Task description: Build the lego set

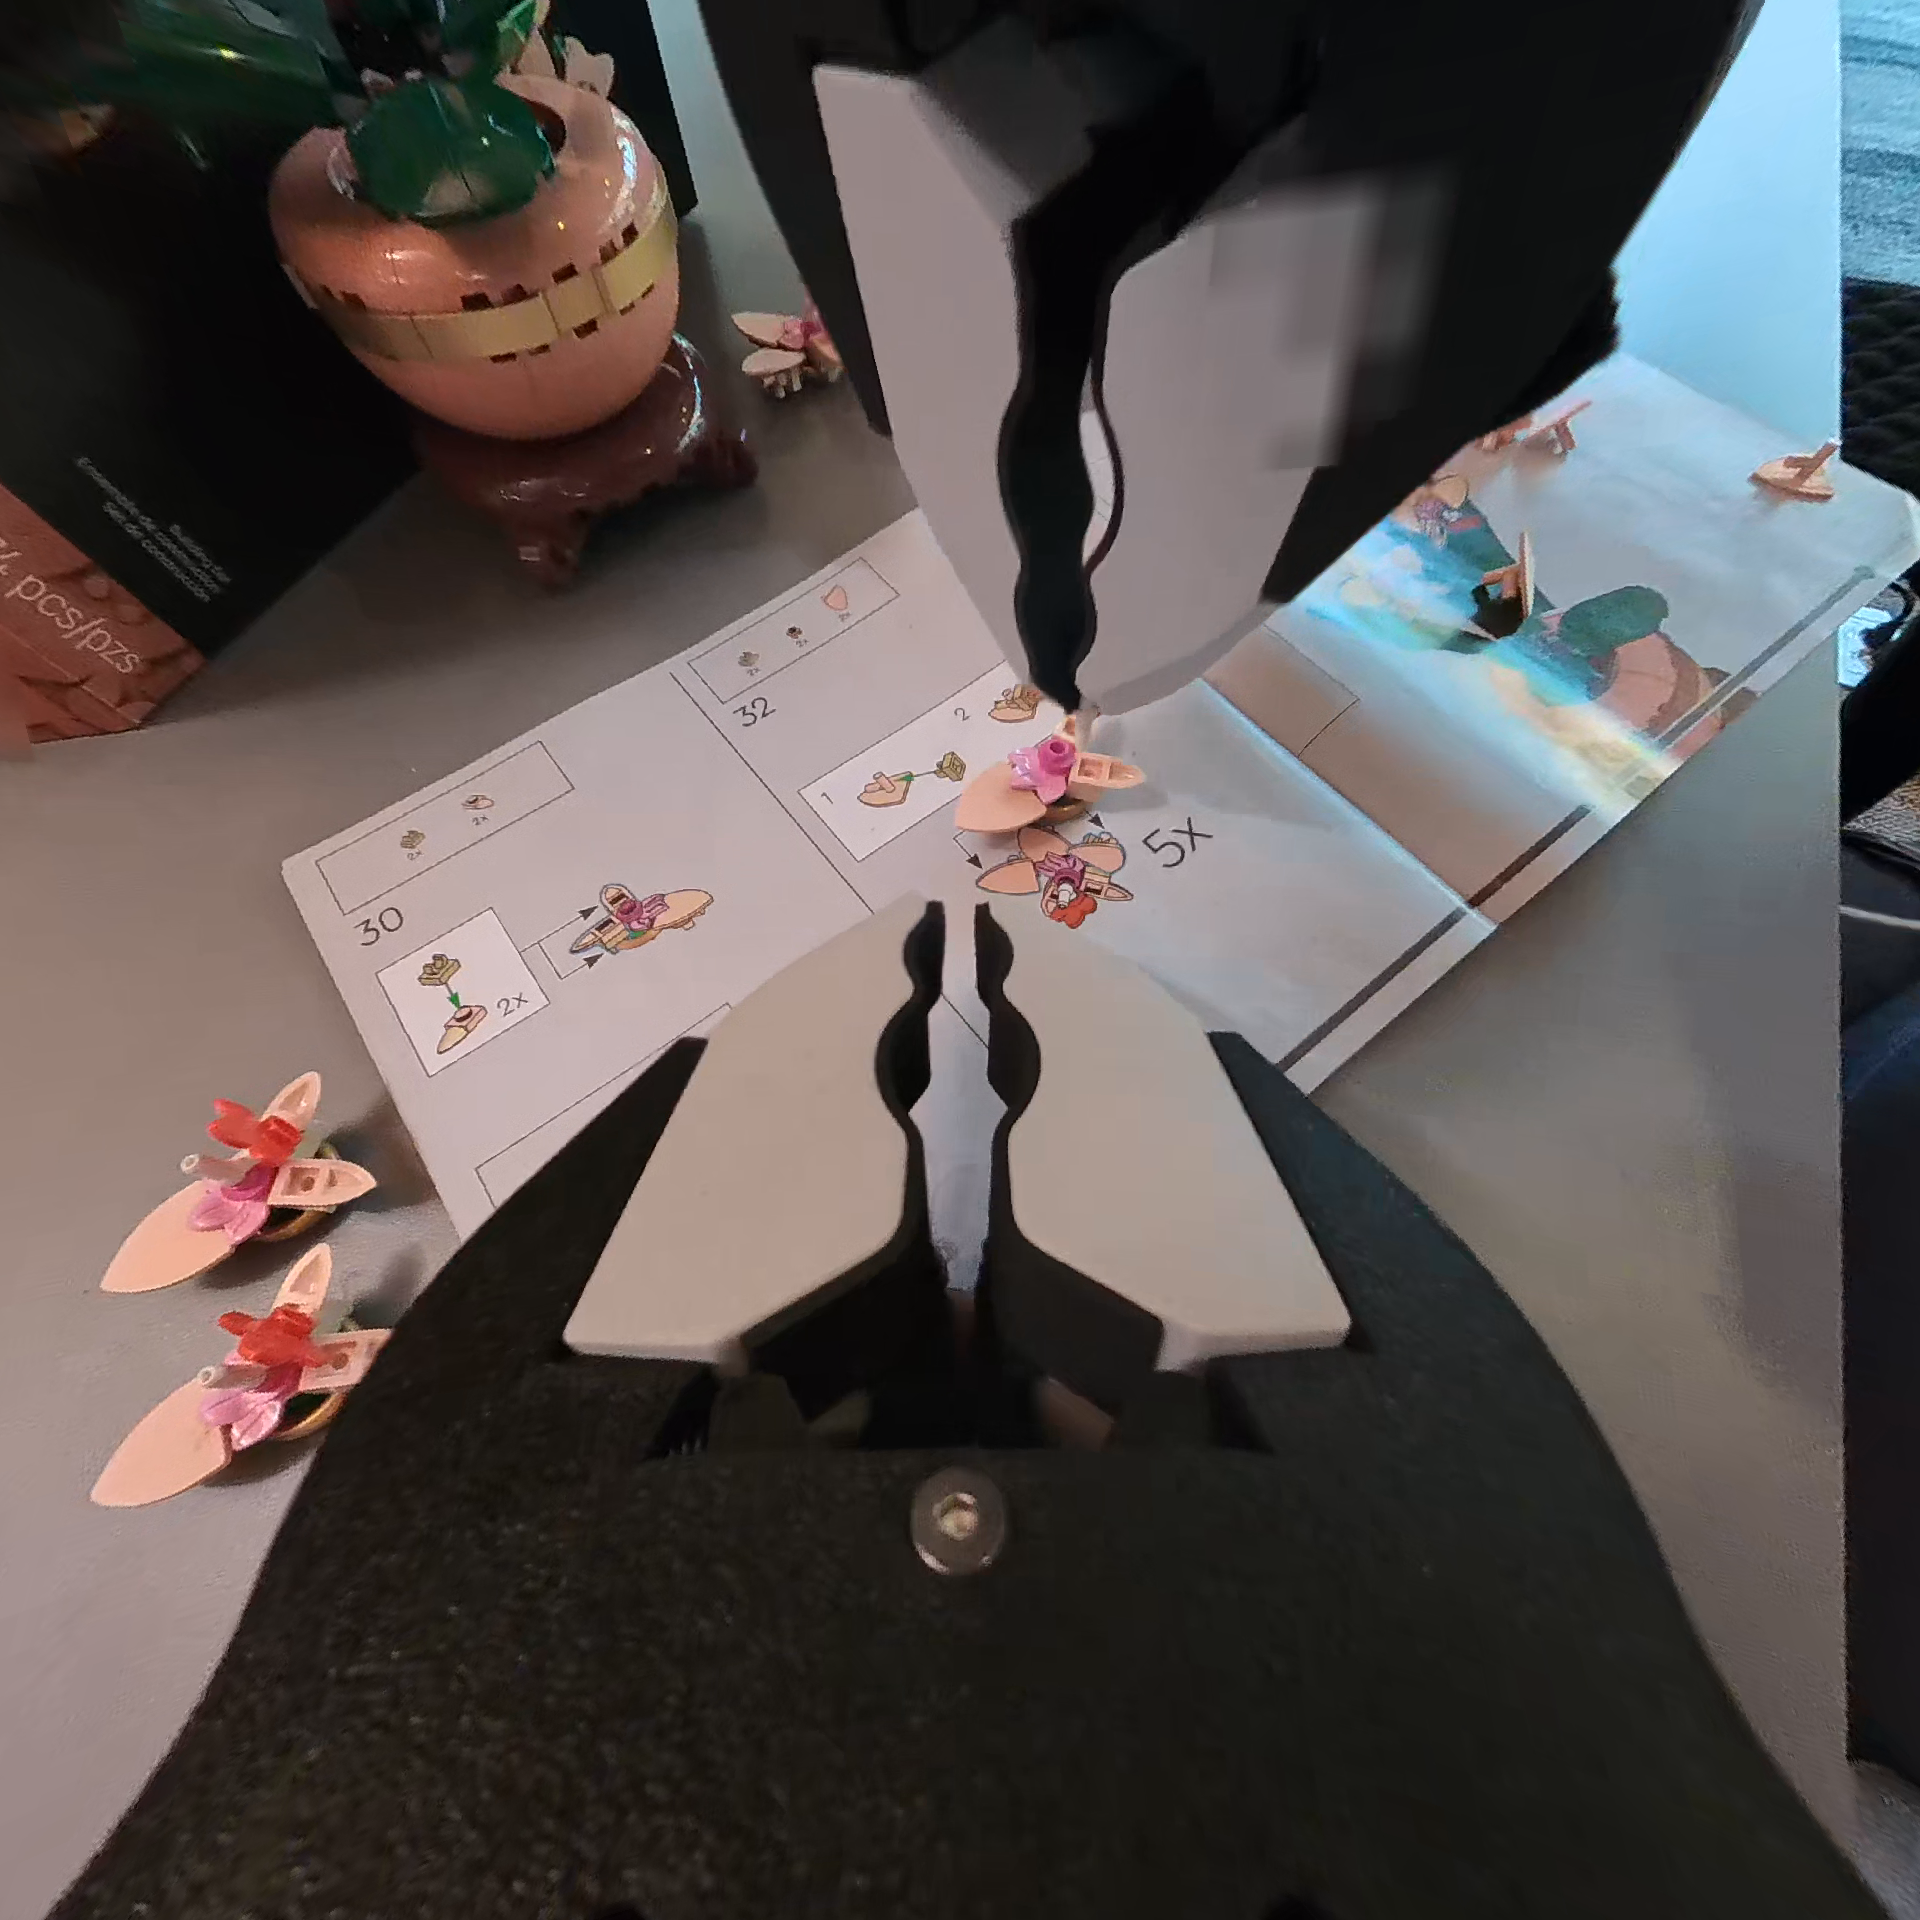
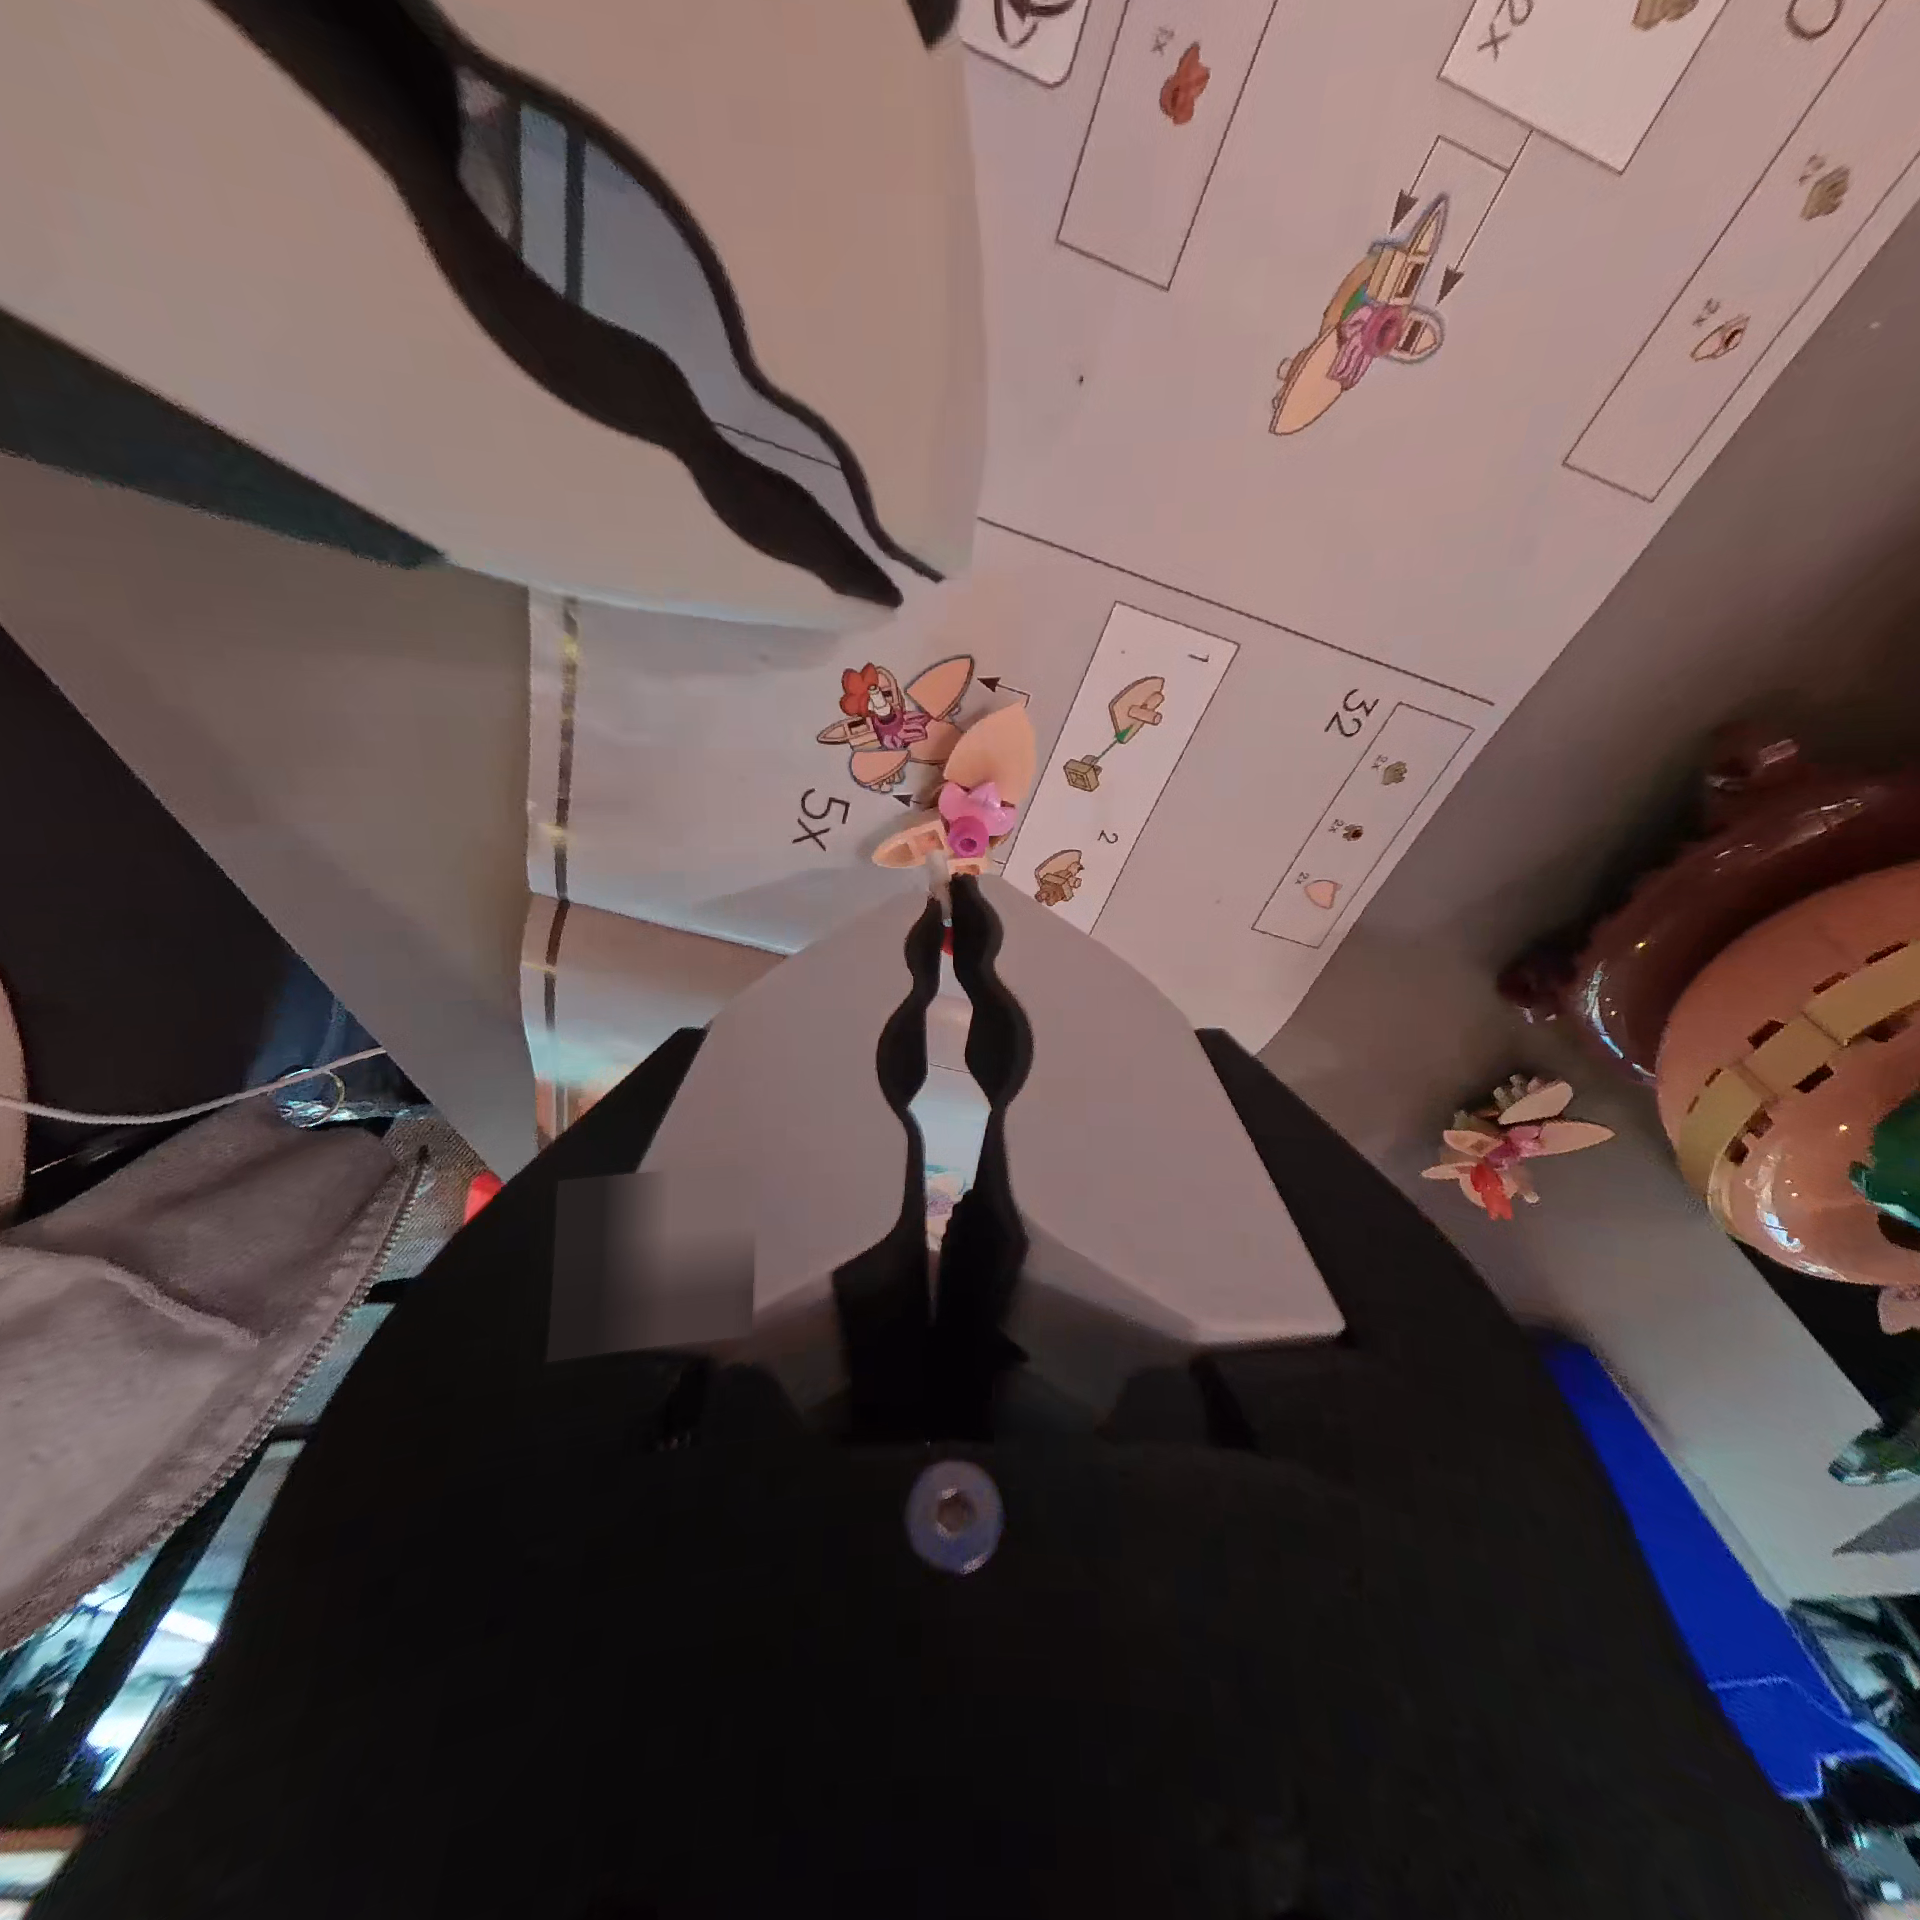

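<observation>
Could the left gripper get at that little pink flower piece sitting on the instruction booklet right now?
Probably yes. The left gripper points at the flower piece with only bare booklet between, though the right gripper crowds its far side.

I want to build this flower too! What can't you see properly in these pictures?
- Right claw: its tips pinch a tiny white piece; too small to identify in either view.
- Plant in the pink vase: cut off by the left wrist view's top edge.
- Instruction booklet: both claws cover parts of its pages.
- Lower flower on the table: partly hidden behind the left claw.
</observation>
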`<state>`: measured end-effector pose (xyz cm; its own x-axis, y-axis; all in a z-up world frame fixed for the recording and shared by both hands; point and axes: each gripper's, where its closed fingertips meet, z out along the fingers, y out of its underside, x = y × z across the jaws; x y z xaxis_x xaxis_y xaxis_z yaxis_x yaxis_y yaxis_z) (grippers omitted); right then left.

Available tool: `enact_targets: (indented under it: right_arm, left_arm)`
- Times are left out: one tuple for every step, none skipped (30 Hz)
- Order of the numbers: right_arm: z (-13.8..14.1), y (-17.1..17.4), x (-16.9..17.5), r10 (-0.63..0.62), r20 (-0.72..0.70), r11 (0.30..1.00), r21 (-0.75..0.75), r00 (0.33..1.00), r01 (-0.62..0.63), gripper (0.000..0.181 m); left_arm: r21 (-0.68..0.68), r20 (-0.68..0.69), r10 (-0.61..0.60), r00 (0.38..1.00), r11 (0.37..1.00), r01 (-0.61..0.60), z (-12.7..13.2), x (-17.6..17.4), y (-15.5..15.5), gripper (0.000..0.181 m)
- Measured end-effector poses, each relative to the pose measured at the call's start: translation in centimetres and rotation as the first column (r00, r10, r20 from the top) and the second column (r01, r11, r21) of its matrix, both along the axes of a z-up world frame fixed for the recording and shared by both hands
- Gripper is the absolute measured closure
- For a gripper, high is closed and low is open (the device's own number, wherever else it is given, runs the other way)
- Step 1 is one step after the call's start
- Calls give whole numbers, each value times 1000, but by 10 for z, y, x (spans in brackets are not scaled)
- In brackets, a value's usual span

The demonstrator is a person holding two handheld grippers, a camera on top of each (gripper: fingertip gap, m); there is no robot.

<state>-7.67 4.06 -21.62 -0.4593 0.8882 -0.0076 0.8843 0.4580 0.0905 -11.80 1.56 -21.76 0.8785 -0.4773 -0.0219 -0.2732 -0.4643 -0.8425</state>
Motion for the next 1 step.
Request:
enact_targets:
  right_arm:
    - [-1,1,0,-7,18,1000,13,1000,7,179]
  left_arm:
    - [2,5,0,1000,1000,0,0,0,0,176]
